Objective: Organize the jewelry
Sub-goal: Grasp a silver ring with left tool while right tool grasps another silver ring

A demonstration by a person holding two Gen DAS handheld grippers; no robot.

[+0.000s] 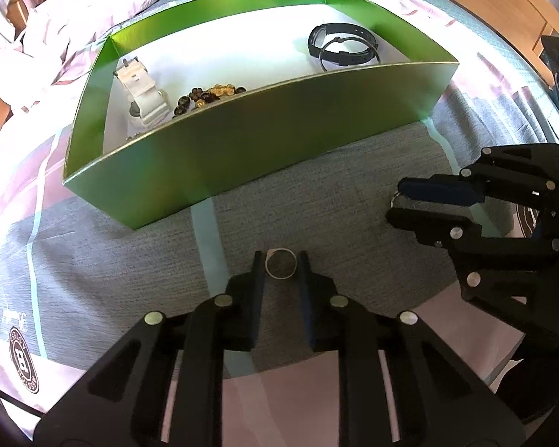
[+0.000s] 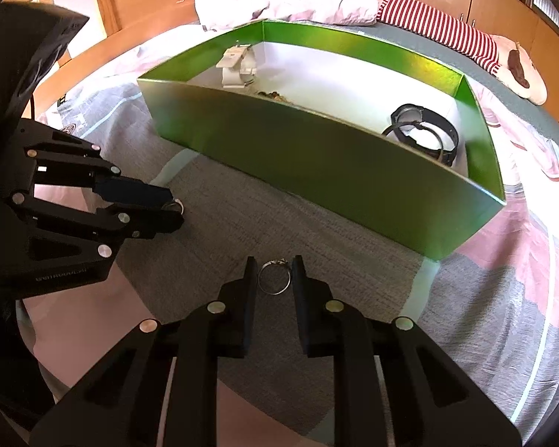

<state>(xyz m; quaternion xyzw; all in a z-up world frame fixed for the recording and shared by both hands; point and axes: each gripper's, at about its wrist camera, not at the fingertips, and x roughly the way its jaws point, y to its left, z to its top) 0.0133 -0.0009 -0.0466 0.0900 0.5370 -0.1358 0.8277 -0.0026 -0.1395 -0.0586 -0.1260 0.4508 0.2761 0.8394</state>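
Left gripper (image 1: pixel 281 260) points down at the bed (image 1: pixel 354 201) and is clamped on a plain ring (image 1: pixel 280 263), a finger pressing on each side of the band, which lies on the grey patch of the cover. Off to its right, the right gripper (image 2: pixel 275 266) is clenched the same way on a ring with a small setting (image 2: pixel 274 276), also down on the cover. Between the two grippers is a bare stretch of grey cover, and another bare strip runs from each set of fingertips to the box.

Beyond both grippers stands a green box (image 1: pixel 264 138), its near wall upright and its top edge above the jewelry inside. Past that wall, on the white floor, a white watch (image 1: pixel 142 93) sits at the left end with a beaded bracelet (image 1: pixel 208 97) just beside it; a black watch (image 1: pixel 341 47) with a thin bangle (image 1: pixel 348 54) against it lies at the right end. The middle of the floor is bare. Behind the box lie a crumpled quilt (image 1: pixel 93 3) and a striped pillow (image 2: pixel 439 26).
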